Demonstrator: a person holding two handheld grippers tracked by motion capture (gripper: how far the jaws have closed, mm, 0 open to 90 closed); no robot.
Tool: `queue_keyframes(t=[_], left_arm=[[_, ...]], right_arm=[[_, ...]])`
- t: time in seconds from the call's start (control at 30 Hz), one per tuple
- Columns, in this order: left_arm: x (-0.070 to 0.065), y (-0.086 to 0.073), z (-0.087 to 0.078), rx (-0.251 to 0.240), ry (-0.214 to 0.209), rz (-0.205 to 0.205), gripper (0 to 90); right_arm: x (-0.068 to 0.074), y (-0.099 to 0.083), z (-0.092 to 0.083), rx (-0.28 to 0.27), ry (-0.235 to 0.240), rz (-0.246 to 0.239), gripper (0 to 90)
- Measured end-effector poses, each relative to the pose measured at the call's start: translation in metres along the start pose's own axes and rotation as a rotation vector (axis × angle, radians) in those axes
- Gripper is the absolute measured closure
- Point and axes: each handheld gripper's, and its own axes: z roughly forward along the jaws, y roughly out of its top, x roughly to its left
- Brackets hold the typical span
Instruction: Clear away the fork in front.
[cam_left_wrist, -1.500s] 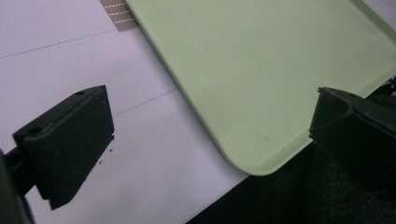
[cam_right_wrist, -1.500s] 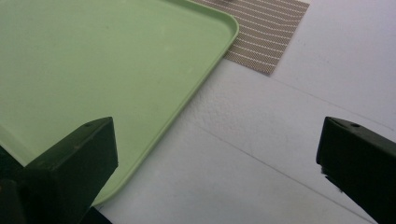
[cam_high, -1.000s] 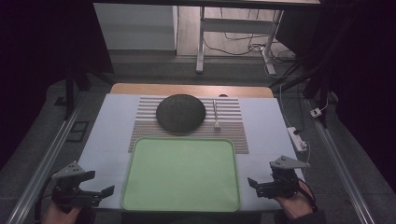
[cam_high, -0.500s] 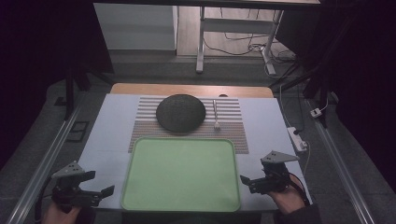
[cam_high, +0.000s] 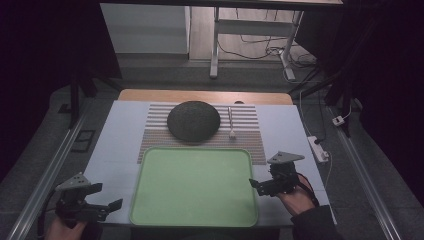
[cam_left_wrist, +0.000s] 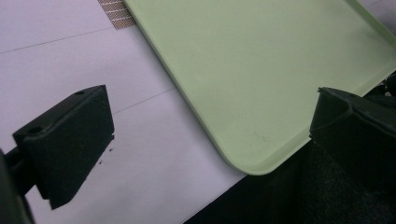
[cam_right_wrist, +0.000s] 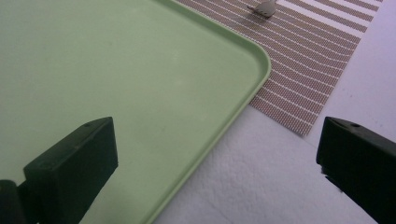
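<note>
Nearby: dark plate (cam_high: 193, 120), probably fork (cam_high: 231, 123), behind tray (cam_high: 150, 200).

My right gripper (cam_right_wrist: 217, 163) hung wide open over the green tray's (cam_right_wrist: 140, 84) rounded corner, the striped mat (cam_right_wrist: 308, 60) and a fork's tines (cam_right_wrist: 264, 7) beyond it.

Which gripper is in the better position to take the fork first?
The right gripper, probably. The fork lies on the striped mat toward its side, beyond the green tray; the left gripper sits at the opposite near corner.
</note>
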Motion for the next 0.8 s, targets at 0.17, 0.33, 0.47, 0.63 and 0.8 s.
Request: queue_keyframes(t=[0.17,0.33,0.47,0.63,0.8], left_arm=[[0.0,0.0,0.0,0.001,0.0,0.001,0.0],[0.0,0.0,0.0,0.003,0.0,0.001,0.0],[0.0,0.0,0.0,0.004,-0.001,0.001,0.0],[0.0,0.0,0.001,0.006,-0.001,0.001,0.0],[0.0,0.0,0.001,0.008,-0.002,0.003,0.0]], right_arm=[[-0.003,0.007,0.01,0.007,-0.019,-0.027,0.0],[-0.006,0.014,0.017,0.017,-0.032,-0.041,0.0],[-0.01,0.021,0.028,0.031,-0.022,-0.025,0.0],[-0.013,0.025,0.038,0.039,-0.021,-0.006,0.0],[-0.017,0.033,0.054,0.035,-0.01,0.041,0.0]])
